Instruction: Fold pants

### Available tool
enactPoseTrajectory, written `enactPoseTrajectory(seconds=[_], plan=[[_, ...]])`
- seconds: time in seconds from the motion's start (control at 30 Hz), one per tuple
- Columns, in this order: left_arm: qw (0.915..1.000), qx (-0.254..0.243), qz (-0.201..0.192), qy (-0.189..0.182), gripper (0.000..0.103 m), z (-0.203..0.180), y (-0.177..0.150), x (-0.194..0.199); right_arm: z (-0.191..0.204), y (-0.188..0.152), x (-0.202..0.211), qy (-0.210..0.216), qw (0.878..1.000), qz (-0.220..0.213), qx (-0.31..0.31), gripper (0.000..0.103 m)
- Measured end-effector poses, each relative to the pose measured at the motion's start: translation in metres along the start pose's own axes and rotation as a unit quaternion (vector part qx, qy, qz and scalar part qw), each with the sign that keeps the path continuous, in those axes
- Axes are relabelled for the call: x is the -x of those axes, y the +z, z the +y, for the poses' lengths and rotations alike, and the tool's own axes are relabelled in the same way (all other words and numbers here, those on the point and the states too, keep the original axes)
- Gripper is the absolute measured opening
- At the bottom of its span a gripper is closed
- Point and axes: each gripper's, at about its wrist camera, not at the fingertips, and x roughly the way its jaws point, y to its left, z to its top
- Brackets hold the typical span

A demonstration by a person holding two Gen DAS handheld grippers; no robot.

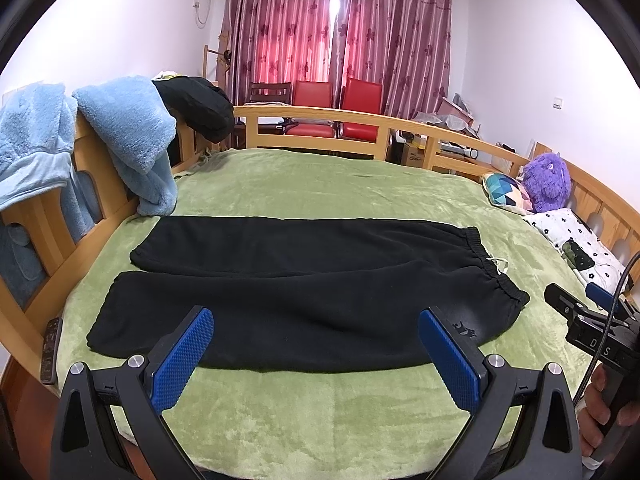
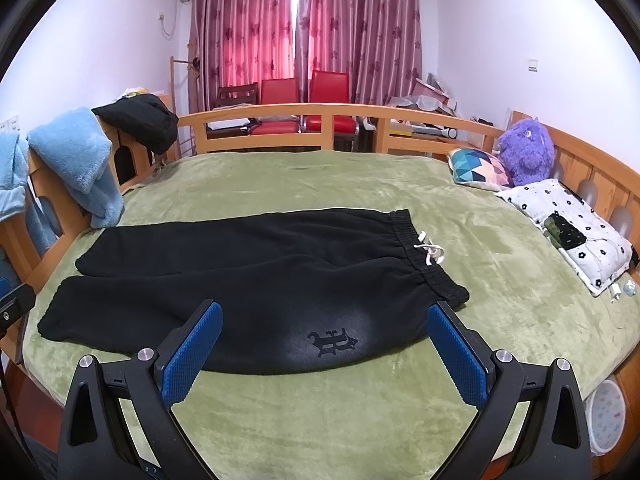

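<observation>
Black pants [image 1: 296, 292] lie flat on the green bed cover [image 1: 320, 412], legs to the left, elastic waistband with a white drawstring [image 2: 430, 252] to the right. A dark logo [image 2: 332, 342] marks the near hip. My left gripper [image 1: 316, 356] is open and empty, above the near edge of the near leg. My right gripper [image 2: 326, 352] is open and empty, above the hip by the logo; it also shows at the right of the left wrist view [image 1: 592, 320]. The pants also show in the right wrist view [image 2: 248, 280].
A wooden bed rail [image 1: 320, 120] rings the bed. Blue fleece clothes [image 1: 132, 140] and a black garment [image 1: 200, 104] hang on the left rail. A purple plush toy [image 2: 526, 152], a patterned cushion [image 2: 476, 168] and a floral pillow [image 2: 572, 228] lie at the right. A remote [image 1: 50, 350] lies at the left edge.
</observation>
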Motion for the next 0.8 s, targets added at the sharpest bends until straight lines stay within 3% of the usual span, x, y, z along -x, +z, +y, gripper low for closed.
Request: enactPoseTrajectory(seconds=[0.27, 0.37, 0.57, 0.67, 0.8], plan=[[0.9999, -0.008, -0.001, -0.013, 0.103, 0.000, -0.004, -0.024, -0.001, -0.005, -0.024, 0.018, 1.000, -0.010, -0.008, 0.101], [0.9998, -0.017, 0.002, -0.008, 0.103, 0.001, -0.012, -0.039, -0.003, -0.007, -0.044, 0.044, 0.999, 0.026, -0.014, 0.101], [0.9985, -0.001, 0.054, -0.006, 0.103, 0.026, -0.041, -0.084, -0.012, -0.022, -0.085, 0.058, 0.996, 0.067, -0.022, 0.098], [0.9959, 0.027, 0.086, 0.004, 0.102, 0.049, -0.065, -0.108, -0.021, -0.036, -0.106, 0.033, 0.997, 0.067, -0.033, 0.096], [0.9925, 0.049, 0.110, 0.020, 0.102, 0.076, -0.091, -0.134, -0.040, -0.056, -0.141, 0.010, 0.994, 0.099, -0.054, 0.082]])
